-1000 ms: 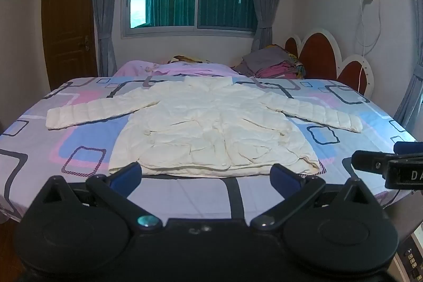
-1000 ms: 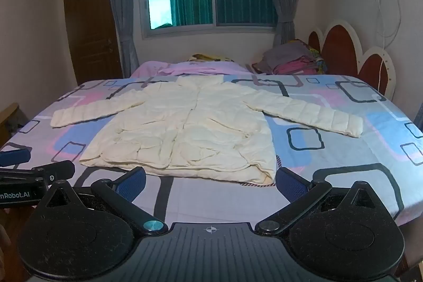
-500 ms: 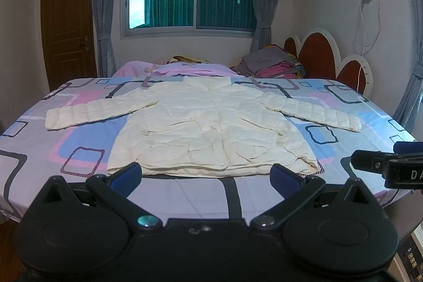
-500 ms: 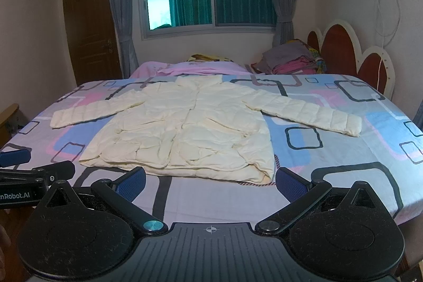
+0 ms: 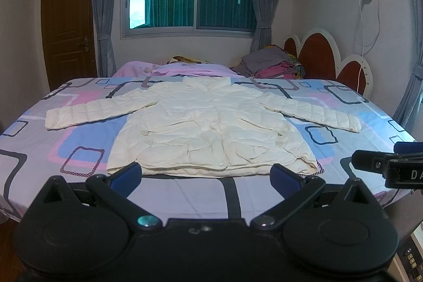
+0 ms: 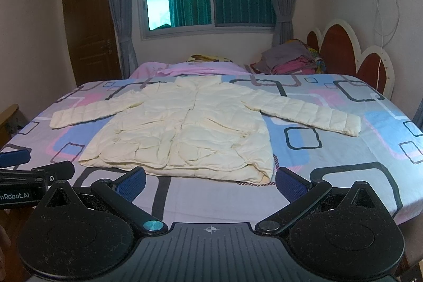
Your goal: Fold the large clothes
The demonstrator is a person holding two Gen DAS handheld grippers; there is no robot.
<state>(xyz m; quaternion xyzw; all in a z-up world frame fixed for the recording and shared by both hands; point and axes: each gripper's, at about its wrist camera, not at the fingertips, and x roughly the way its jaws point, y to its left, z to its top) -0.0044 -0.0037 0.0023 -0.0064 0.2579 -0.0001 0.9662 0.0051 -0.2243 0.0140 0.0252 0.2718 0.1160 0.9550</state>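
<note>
A cream quilted jacket (image 5: 208, 123) lies flat, front up, on the bed, both sleeves spread out to the sides; it also shows in the right wrist view (image 6: 185, 128). My left gripper (image 5: 206, 176) is open and empty, held just short of the jacket's hem at the bed's near edge. My right gripper (image 6: 210, 183) is open and empty, also just short of the hem, nearer its right corner. The right gripper shows at the right edge of the left wrist view (image 5: 391, 163); the left gripper shows at the left edge of the right wrist view (image 6: 34, 173).
The bed (image 5: 34, 149) has a sheet with a square pattern. A pink quilt (image 5: 169, 69) and a pile of folded clothes (image 5: 272, 65) lie at its far end. A red headboard (image 5: 317, 57) stands right, a door (image 5: 68, 25) left, a window behind.
Both gripper views have shifted slightly; the jacket sits a little lower and nearer in frame. The jacket itself has not moved and both grippers stay open.
</note>
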